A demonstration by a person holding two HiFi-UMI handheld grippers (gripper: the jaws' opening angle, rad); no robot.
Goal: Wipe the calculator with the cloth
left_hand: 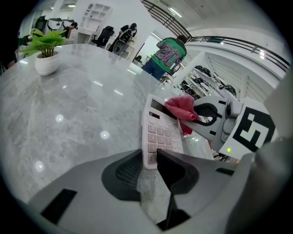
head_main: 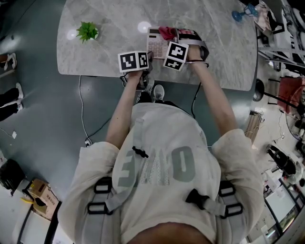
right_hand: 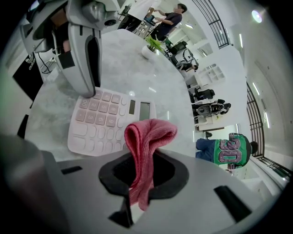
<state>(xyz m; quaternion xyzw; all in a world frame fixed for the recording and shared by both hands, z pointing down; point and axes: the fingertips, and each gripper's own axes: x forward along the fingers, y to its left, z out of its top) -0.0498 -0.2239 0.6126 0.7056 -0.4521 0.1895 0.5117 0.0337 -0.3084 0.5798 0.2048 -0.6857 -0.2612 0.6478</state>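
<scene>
A pale pink calculator point(head_main: 155, 43) lies on the marble table point(head_main: 100, 52) near its front edge. My left gripper point(left_hand: 149, 171) is closed over the calculator's near end point(left_hand: 158, 135), one pad against its side and the other covering its corner. My right gripper point(right_hand: 142, 176) is shut on a red cloth point(right_hand: 146, 137), which sticks up in a fold between the jaws. The cloth point(head_main: 167, 32) hangs just over the display end of the calculator point(right_hand: 107, 116). The left gripper's finger point(right_hand: 86, 59) rests at the calculator's far corner in the right gripper view.
A small potted plant point(head_main: 87, 31) stands at the table's left. A blue object point(head_main: 240, 14) sits at the far right. The table's front edge point(head_main: 143, 78) runs just below the grippers. People stand in the background point(left_hand: 167, 55).
</scene>
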